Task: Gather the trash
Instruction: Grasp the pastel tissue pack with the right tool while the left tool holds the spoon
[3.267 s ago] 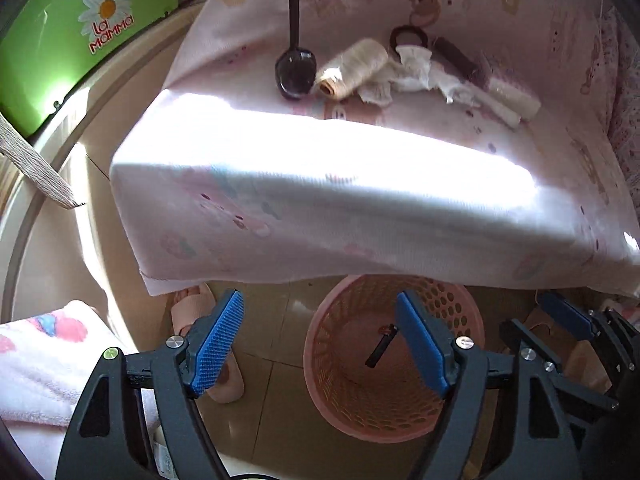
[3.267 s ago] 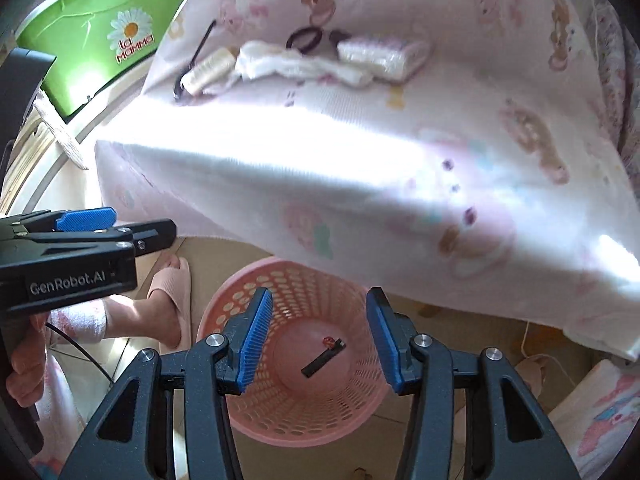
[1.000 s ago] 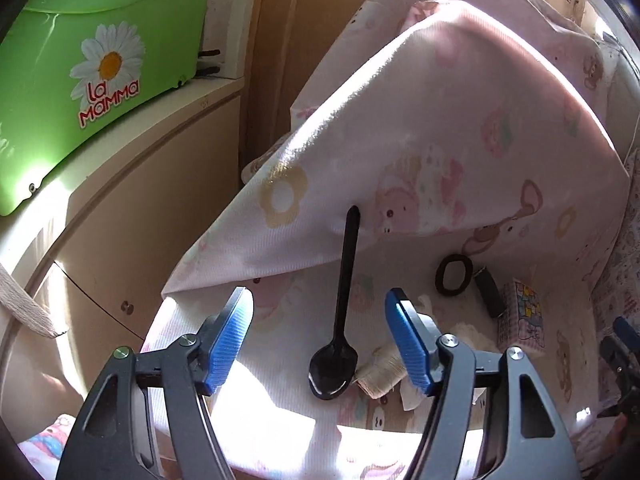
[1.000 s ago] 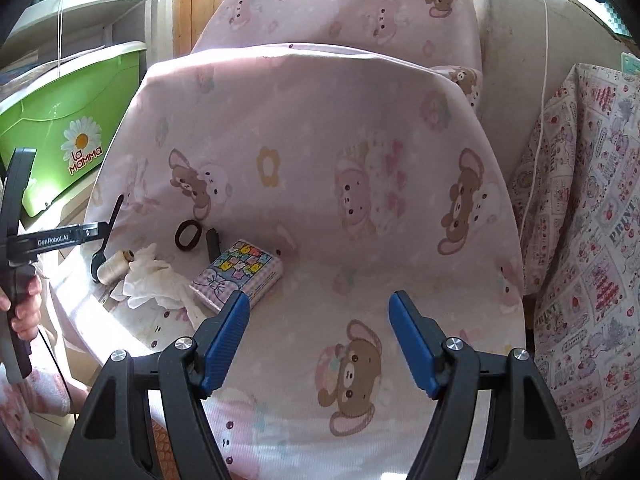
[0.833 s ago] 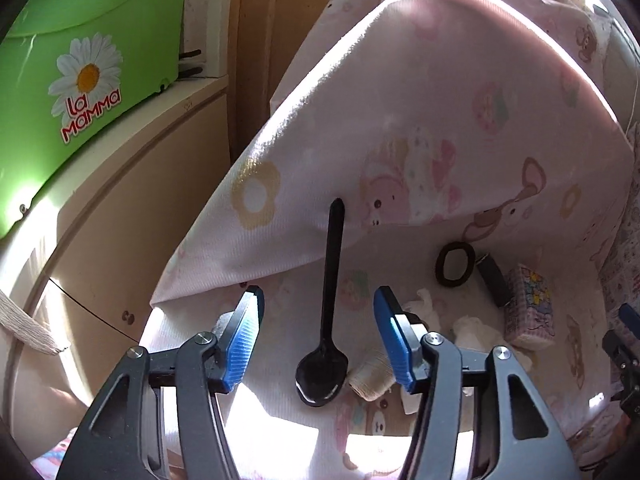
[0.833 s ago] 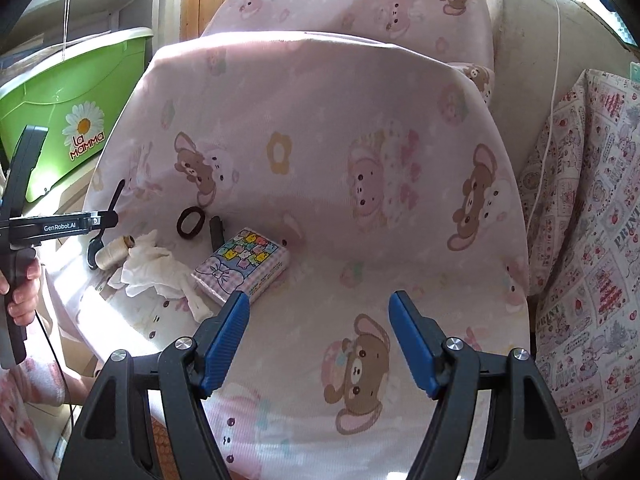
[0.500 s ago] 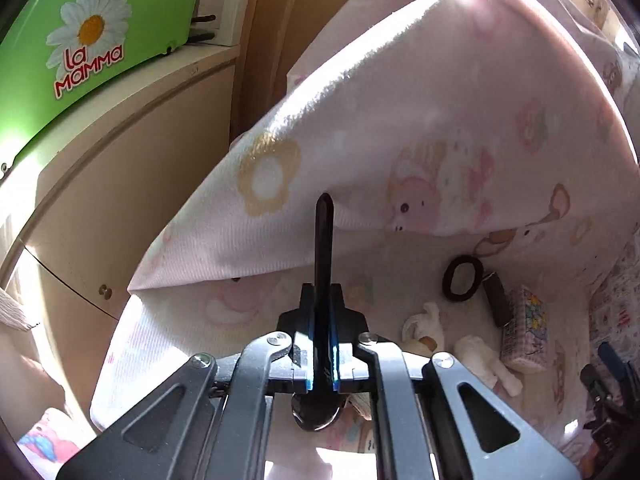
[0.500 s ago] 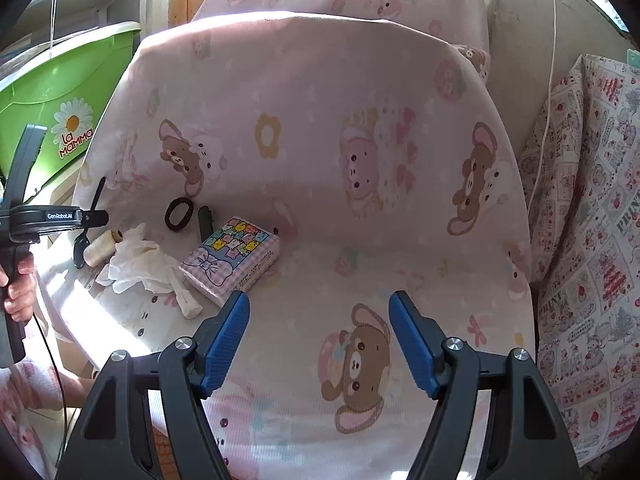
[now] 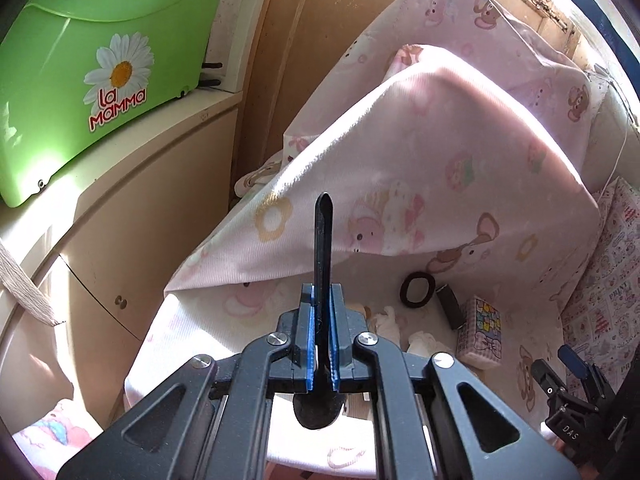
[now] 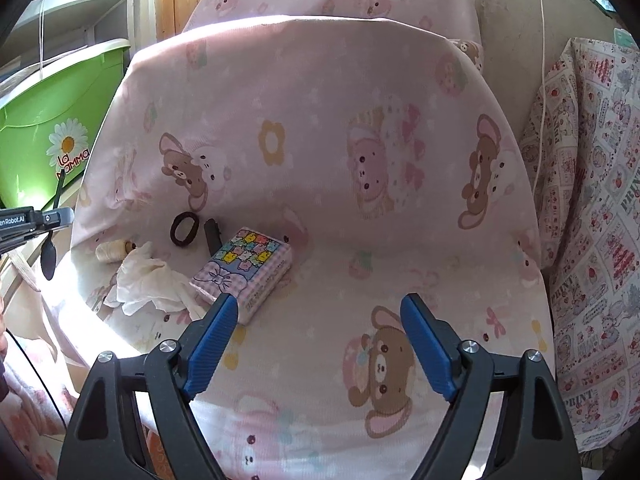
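My left gripper [image 9: 321,312] is shut on a black plastic spoon [image 9: 322,240], gripping its handle; the bowl hangs below the pads. The right wrist view shows the spoon [image 10: 49,256] lifted off the pink seat cushion [image 10: 320,280] at its left edge. On the seat lie a spool of cream thread [image 10: 112,251], a crumpled white tissue [image 10: 144,280], a black hair tie [image 10: 185,229], a small dark clip [image 10: 212,236] and a pastel tissue pack [image 10: 244,268]. My right gripper [image 10: 319,334] is open and empty above the seat's front, right of the tissue pack.
A green "La Mamma" plastic bin [image 9: 80,72] sits on a beige cabinet [image 9: 132,184] left of the chair. A printed cushion [image 10: 592,220] stands at the right. The chair back [image 10: 320,100] rises behind the objects.
My left gripper closed on the spoon's handle and lifted it off the seat. My right gripper stayed open, hovering over the seat.
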The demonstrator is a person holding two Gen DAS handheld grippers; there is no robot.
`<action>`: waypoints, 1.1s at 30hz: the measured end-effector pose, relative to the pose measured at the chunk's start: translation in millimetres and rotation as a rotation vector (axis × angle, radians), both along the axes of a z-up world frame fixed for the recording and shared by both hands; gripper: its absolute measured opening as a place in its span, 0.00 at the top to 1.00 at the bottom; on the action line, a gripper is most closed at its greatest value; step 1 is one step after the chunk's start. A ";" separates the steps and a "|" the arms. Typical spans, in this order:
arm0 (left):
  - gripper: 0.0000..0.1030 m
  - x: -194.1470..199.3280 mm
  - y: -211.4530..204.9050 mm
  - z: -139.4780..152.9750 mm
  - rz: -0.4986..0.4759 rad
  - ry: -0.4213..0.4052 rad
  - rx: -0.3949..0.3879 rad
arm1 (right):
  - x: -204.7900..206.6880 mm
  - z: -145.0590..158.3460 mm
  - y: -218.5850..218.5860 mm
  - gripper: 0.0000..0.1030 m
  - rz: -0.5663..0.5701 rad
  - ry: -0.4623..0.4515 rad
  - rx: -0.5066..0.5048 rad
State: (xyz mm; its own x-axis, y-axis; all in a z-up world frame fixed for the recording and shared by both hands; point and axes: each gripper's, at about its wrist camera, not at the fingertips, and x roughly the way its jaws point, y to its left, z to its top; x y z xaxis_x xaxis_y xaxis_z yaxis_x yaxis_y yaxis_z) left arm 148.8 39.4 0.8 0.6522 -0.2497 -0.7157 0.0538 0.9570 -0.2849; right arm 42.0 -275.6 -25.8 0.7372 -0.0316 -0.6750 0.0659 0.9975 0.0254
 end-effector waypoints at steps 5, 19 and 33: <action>0.95 -1.7 -9.3 -1.6 0.017 -0.038 0.107 | 17.5 -1.9 25.0 0.17 0.021 -0.008 0.030; 0.95 -13.0 -27.5 13.1 0.003 -0.154 0.246 | 67.1 -31.1 56.6 0.17 -0.025 0.067 0.074; 0.95 -13.9 -33.1 5.8 -0.038 -0.115 0.255 | 71.4 -41.7 68.2 0.25 -0.052 0.091 0.008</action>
State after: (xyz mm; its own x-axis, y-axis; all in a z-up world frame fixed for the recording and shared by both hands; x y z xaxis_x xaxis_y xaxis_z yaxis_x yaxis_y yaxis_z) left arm 134.9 6.3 6.6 0.7267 -0.0972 -0.6801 0.1093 0.9937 -0.0253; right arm 113.4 -207.3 -67.6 0.6700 -0.0624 -0.7397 0.1198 0.9925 0.0248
